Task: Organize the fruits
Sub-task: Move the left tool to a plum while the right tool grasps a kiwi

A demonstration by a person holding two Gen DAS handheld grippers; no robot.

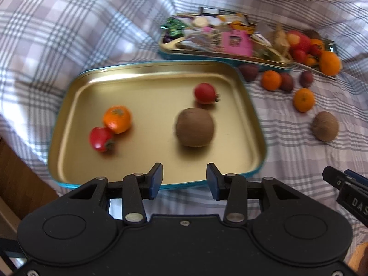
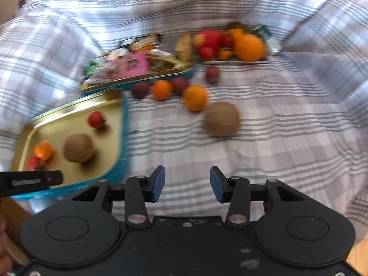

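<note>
Left gripper (image 1: 184, 181) gapes empty over the gold tray (image 1: 92, 168) – a kiwi (image 1: 195, 127) sits inside; right gripper (image 2: 187, 184), jaws apart, holds nothing – another kiwi (image 2: 222, 119) lies on the checked cloth (image 2: 287, 138) beyond

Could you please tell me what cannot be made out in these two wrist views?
- Left wrist view: packets in the far teal tin are blurred; labels unreadable.
- Left wrist view: the right gripper is cut by the frame edge; its jaws unseen.
- Right wrist view: fruits piled on the far flat tray overlap and blur; no sure count.
</note>
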